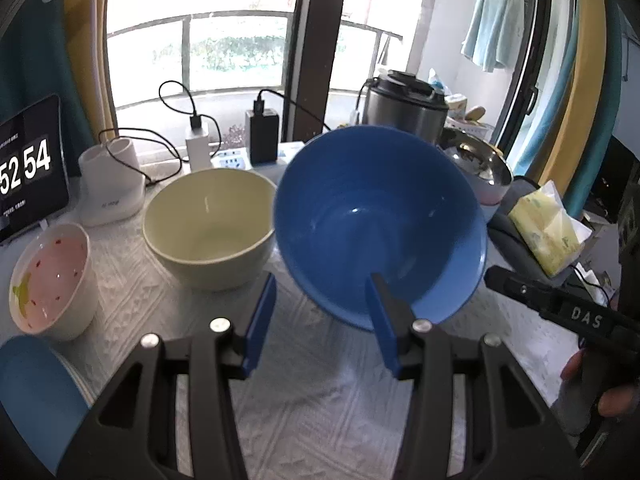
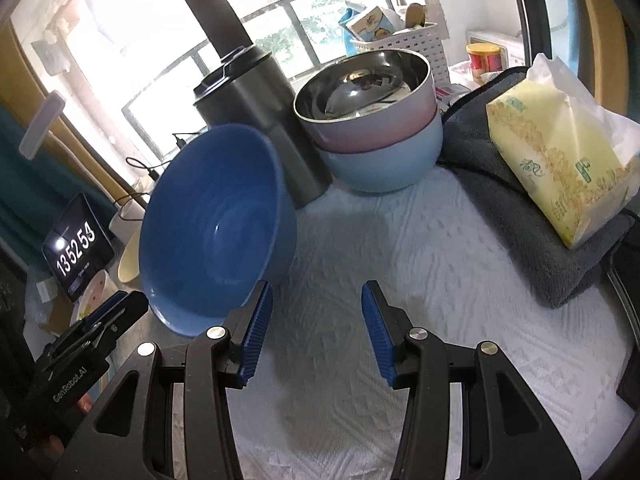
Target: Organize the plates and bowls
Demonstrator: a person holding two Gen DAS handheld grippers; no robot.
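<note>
A deep blue bowl [image 1: 380,216] hangs tilted above the white cloth, its mouth turned toward me. My left gripper [image 1: 323,280] is shut on its near rim, one finger inside the bowl and the other against the outer wall. In the right wrist view the same bowl [image 2: 216,224] sits at the left with the left gripper [image 2: 120,308] at its lower rim. My right gripper [image 2: 317,286] stands open over bare cloth with nothing between its fingers. Its tip [image 1: 492,274] is just right of the bowl. A cream bowl [image 1: 208,232] stands upright behind, to the left.
A white bowl with a pink patterned inside [image 1: 52,280] and blue dishware [image 1: 32,392] are at the left. A steel-lined pink bowl nests in a pale blue one [image 2: 368,120] beside a steel canister [image 2: 256,120]. A tissue pack [image 2: 560,152] lies on a grey towel [image 2: 520,220]. Tablet clock [image 1: 28,176] and chargers line the back.
</note>
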